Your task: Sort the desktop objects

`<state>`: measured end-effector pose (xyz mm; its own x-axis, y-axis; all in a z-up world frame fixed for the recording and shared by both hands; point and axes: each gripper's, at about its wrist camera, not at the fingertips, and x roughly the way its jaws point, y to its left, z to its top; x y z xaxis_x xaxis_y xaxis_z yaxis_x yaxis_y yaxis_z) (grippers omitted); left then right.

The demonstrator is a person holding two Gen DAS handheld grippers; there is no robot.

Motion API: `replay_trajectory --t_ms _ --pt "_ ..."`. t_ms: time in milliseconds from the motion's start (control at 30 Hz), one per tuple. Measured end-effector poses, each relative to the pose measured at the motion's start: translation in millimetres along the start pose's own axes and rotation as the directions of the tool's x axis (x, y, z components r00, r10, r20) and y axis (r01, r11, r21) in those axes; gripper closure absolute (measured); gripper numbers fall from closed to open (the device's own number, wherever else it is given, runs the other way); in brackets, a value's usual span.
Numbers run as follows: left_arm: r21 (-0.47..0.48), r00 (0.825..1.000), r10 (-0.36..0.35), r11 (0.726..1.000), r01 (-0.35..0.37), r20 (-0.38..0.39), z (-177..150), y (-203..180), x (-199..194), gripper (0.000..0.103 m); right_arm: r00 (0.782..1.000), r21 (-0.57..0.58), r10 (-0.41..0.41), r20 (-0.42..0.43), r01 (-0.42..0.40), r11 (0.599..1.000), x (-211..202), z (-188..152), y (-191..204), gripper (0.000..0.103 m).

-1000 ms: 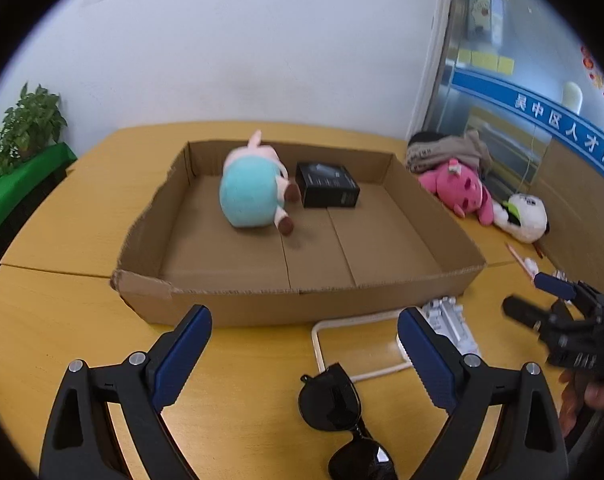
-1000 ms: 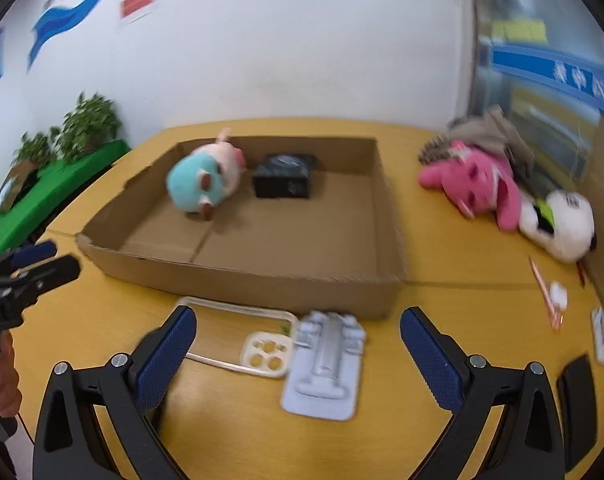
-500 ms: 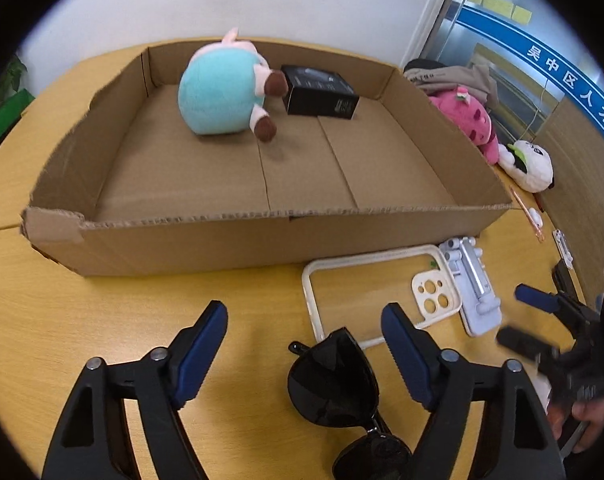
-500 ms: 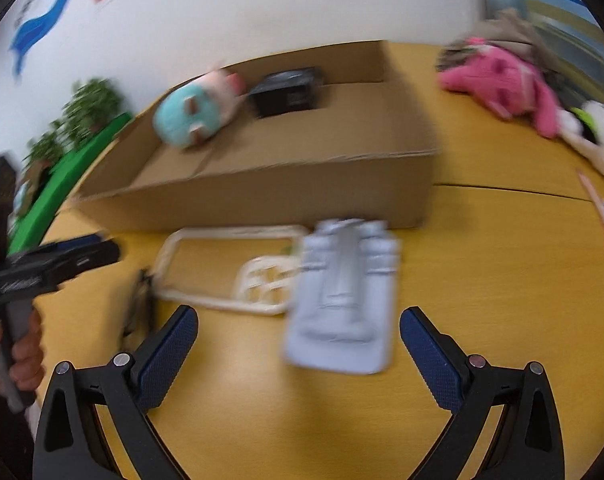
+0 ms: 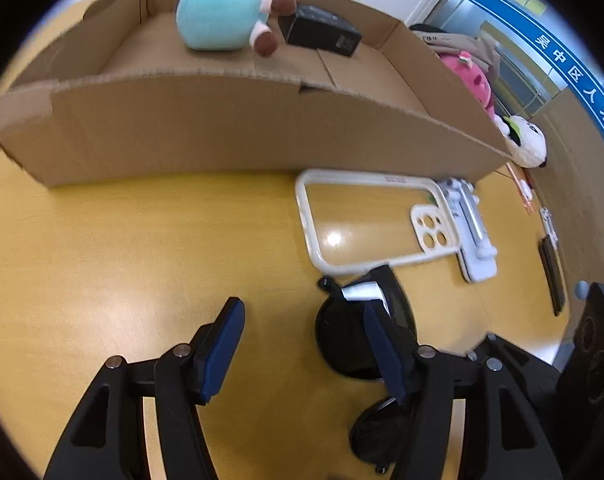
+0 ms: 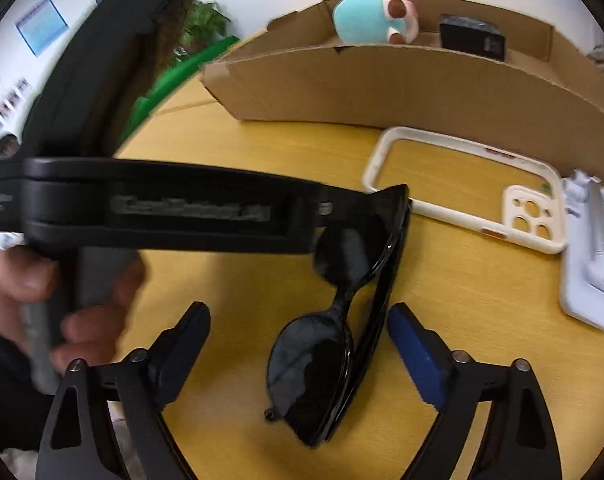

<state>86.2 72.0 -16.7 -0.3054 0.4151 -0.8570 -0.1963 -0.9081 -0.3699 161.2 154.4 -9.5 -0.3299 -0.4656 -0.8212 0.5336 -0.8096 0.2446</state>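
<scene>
Black sunglasses (image 6: 334,320) lie folded on the yellow tabletop (image 5: 122,248), in front of the cardboard box (image 5: 222,128).

Hidden or unclear: in the left wrist view the left hand-held gripper's (image 5: 302,348) right finger covers much of the sunglasses (image 5: 354,332), and both views are motion-blurred. In the right wrist view the left tool's black body crosses the frame and hides the upper lens; the lettering on it is unreadable. A hand (image 6: 42,304) grips its handle.

Left hand-held gripper: jaws closing, half-spread, bare tabletop between the pads. Right hand-held gripper (image 6: 298,344): jaws closing, spread around the sunglasses, pads not touching.

Since a second ago: both tools have dropped closer to the tabletop, and the right one has swung from the white phone stand (image 6: 590,264) to the sunglasses. Phone case (image 5: 366,220) unmoved.
</scene>
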Motion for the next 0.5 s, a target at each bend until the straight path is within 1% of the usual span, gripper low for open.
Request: replay_trajectory --t_ms 33,67,100,133,167,200,233,267,367,433,500 --pt "-0.005 1.0 -0.024 1.0 0.024 -0.014 -1.7 -0.5 -0.2 0.041 1.0 -0.016 -0.02 0.007 0.02 1.0 -0.5 -3.1 1.6 0.027" --pt "-0.014 0.998 -0.056 0.998 0.056 -0.029 -4.1 -1.0 -0.2 0.041 0.999 -0.03 -0.037 0.013 0.038 0.999 -1.3 -6.6 2.7 0.03" --pt "-0.021 0.996 -0.081 0.997 0.08 -0.042 -6.4 -1.4 -0.2 0.041 0.999 -0.035 -0.046 0.019 0.046 0.998 -2.8 -10.8 2.9 0.035" --pt "-0.028 0.994 -0.102 0.995 0.101 -0.049 -8.4 -1.8 -0.1 0.041 0.999 -0.028 -0.041 0.025 0.042 0.999 -4.7 -14.5 1.6 0.041" --pt "-0.038 0.989 -0.135 0.99 0.133 -0.058 -10.2 -2.9 1.0 0.041 0.999 -0.012 -0.031 0.032 0.031 0.999 -6.6 -18.1 -0.9 0.044" --pt "-0.047 0.983 -0.168 0.985 0.165 -0.067 -11.3 -4.4 2.7 0.041 0.999 0.004 -0.027 0.037 0.026 1.0 -8.2 -20.3 -4.1 0.053" --pt "-0.057 0.976 -0.201 0.979 0.197 -0.079 -12.2 -5.9 5.1 0.041 0.999 0.023 -0.014 0.041 0.013 1.0 -9.1 -21.9 -7.2 0.055" --pt "-0.06 0.973 -0.216 0.976 0.211 -0.083 -13.2 -8.4 6.3 0.039 0.999 0.039 -0.003 0.046 0.001 0.999 -10.6 -22.7 -11.5 0.056" --pt "-0.055 0.975 -0.211 0.977 0.208 -0.075 -13.6 -14.6 6.9 0.037 0.998 0.054 0.004 0.057 -0.008 0.999 -13.3 -26.8 -12.9 0.057" --pt "-0.067 0.976 -0.211 0.976 0.207 -0.058 -15.0 -15.8 6.1 0.038 0.998 0.063 0.022 0.065 -0.026 0.998 -14.7 -31.4 -12.5 0.058" --pt "-0.059 0.983 -0.175 0.983 0.172 -0.052 -16.5 -19.7 5.5 0.045 0.997 0.07 0.03 0.07 -0.035 0.997 -16.1 -34.3 -12.3 0.058"
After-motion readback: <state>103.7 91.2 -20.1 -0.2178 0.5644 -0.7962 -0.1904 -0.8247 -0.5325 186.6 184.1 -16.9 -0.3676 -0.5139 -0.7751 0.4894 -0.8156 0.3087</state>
